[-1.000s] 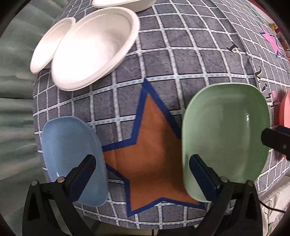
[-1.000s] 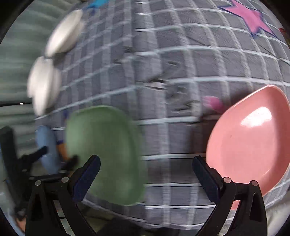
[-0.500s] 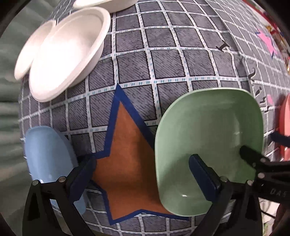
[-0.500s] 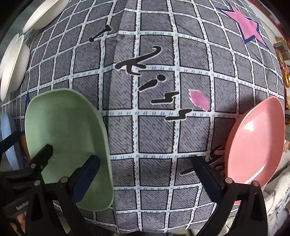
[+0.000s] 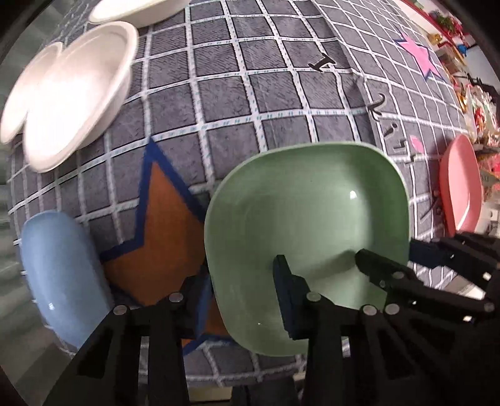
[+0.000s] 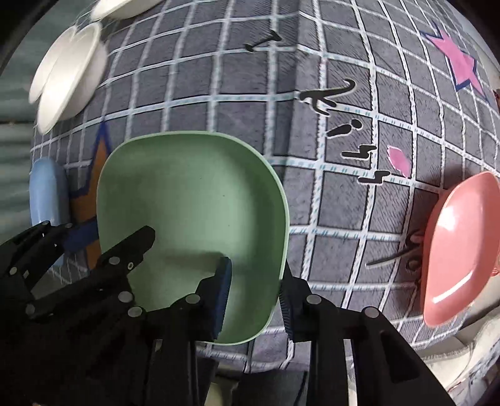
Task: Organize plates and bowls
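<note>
A green square bowl (image 5: 307,215) sits near the front edge of a grey checked cloth (image 5: 218,78); it also shows in the right wrist view (image 6: 190,203). My left gripper (image 5: 240,287) straddles the bowl's left rim, one finger inside the bowl and one outside, jaws partly closed. My right gripper (image 6: 254,281) straddles the bowl's right rim the same way. Whether either pair of pads presses the rim is unclear. A blue bowl (image 5: 59,274) lies at the left, a pink bowl (image 6: 459,246) at the right.
White plates (image 5: 75,93) overlap at the far left, with another white dish (image 5: 140,12) behind them. An orange star (image 5: 156,237) with a blue outline is printed under the bowls. The cloth's front edge drops off just below the grippers. Clutter stands at the far right (image 5: 468,78).
Both grippers have moved inward onto the green bowl and narrowed, from wide open over the cloth to straddling its left and right rims. The bowl looms larger in both views.
</note>
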A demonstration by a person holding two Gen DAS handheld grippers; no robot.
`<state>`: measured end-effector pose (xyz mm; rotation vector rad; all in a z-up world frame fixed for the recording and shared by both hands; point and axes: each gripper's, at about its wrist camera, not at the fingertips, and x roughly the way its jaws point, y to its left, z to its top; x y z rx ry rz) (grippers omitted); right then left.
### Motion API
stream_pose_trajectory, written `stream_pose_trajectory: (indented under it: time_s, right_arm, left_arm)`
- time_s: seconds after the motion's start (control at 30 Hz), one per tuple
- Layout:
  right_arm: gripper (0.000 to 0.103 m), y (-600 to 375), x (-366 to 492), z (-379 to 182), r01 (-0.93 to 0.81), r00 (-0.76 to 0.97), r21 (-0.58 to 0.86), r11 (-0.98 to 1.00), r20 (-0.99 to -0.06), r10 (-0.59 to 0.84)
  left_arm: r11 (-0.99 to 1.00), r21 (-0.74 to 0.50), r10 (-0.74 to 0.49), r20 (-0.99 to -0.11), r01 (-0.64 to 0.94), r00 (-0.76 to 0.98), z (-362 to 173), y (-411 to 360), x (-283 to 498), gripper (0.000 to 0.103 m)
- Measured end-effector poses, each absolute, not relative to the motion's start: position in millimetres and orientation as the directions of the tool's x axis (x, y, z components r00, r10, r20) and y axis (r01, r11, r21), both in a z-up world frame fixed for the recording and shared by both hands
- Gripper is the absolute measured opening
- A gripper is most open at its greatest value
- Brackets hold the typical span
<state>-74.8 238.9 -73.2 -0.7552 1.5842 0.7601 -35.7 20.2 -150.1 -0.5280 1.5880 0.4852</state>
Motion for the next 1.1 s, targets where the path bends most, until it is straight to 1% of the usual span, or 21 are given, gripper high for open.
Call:
stream_pose_trajectory:
  time_s: [0.2, 0.37, 0.5, 0.63, 0.83, 0.9, 0.93, 0.97, 1.0, 1.03, 1.07, 1.1]
  right_arm:
    - [0.032, 307.1, -119.6, -22.5, -0.831, -0.174, 0.126, 0.542, -0.984, -0.038]
    - [0.033, 375.7, -202.0, 4.1, -0.868, -0.216, 0.187, 0.459, -0.976, -0.009]
    - [0.033, 392.6, -286.1, 3.6, -0.869, -0.287, 0.261, 0.420, -0.958, 0.003]
    - [0.033, 385.4, -360.1, -7.0, -0.881, -0.309, 0.284, 0.380, -0.951, -0.007]
    - [0.032, 383.1, -427.2, -25.7, -0.864, -0.334, 0.296, 0.408, -0.942, -0.025]
    - [0.034, 388.5, -450.4, -24.1, -0.866, -0.319, 0.281, 0.414, -0.947, -0.024]
    - [0.034, 386.3, -447.8, -26.0, -0.845, -0.398, 0.368, 0.388, -0.918, 0.006]
    - [0.042, 387.2, -458.7, -19.3, -0.858, -0.372, 0.346, 0.380, -0.928, 0.004]
    - [0.068, 383.8, -452.3, -18.1, -0.871, -0.345, 0.318, 0.374, -0.939, -0.005]
    - [0.081, 383.8, -457.1, -12.1, -0.887, -0.303, 0.278, 0.370, -0.953, -0.012]
    - [0.093, 382.2, -459.8, -4.7, -0.891, -0.283, 0.264, 0.369, -0.959, 0.003]
    - [0.093, 379.5, -453.9, -2.3, -0.887, -0.287, 0.277, 0.369, -0.957, 0.029]
  left_arm:
    - [0.792, 0.018, -0.033, -0.997, -0.610, -0.072, -114.6, 28.9, -86.1, 0.040]
    - [0.709, 0.066, 0.006, -0.996, -0.702, -0.088, -86.0, 73.1, -139.5, 0.040]
    - [0.651, 0.102, 0.050, -0.995, -0.752, -0.092, -72.7, 111.0, -175.0, 0.040]
    - [0.626, 0.159, 0.091, -0.987, -0.764, -0.131, -76.3, 140.0, -197.7, 0.041]
    - [0.633, 0.186, 0.116, -0.982, -0.751, -0.146, -89.0, 171.1, -211.1, 0.041]
    - [0.632, 0.211, 0.144, -0.978, -0.746, -0.154, -89.3, 178.5, -213.1, 0.048]
    - [0.632, 0.240, 0.170, -0.971, -0.737, -0.170, -91.2, 180.6, -213.1, 0.061]
    - [0.629, 0.267, 0.196, -0.963, -0.730, -0.184, -91.3, 187.4, -214.3, 0.071]
    - [0.623, 0.296, 0.223, -0.955, -0.724, -0.198, -91.6, 189.0, -214.5, 0.072]
    - [0.619, 0.318, 0.243, -0.947, -0.718, -0.211, -90.9, 192.4, -217.8, 0.074]
    - [0.616, 0.322, 0.243, -0.946, -0.718, -0.216, -89.7, 195.7, -220.8, 0.077]
    - [0.615, 0.312, 0.237, -0.949, -0.724, -0.208, -86.9, 196.9, -223.1, 0.079]
